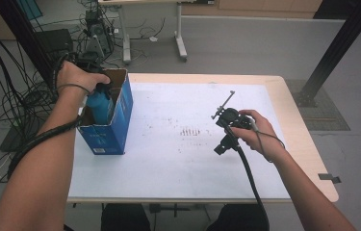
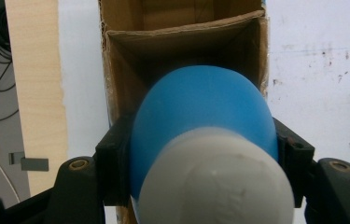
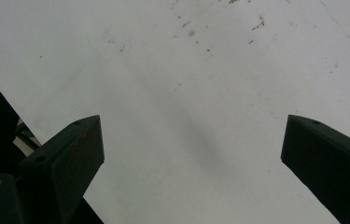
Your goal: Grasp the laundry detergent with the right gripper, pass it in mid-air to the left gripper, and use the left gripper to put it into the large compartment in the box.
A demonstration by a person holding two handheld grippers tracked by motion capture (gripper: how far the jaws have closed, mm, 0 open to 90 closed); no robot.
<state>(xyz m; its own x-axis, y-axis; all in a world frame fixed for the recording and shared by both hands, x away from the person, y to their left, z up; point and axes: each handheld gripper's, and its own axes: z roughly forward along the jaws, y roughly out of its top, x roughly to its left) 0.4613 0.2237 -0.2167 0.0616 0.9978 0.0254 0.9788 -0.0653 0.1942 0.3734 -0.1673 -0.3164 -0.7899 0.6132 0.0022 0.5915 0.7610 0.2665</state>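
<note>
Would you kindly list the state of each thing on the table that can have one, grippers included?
Blue bottle: white cap on, held over the box's opening, partly inside it.
Cardboard box: upright on the table, top flaps open.
Left gripper: shut on the blue bottle, jaws pressing both its sides.
Right gripper: open, nothing between its jaws, above the white table cover.

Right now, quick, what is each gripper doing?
Left gripper: shut on the blue bottle, over the open cardboard box.
Right gripper: jaws wide open, holding nothing, above the white tabletop.
</note>
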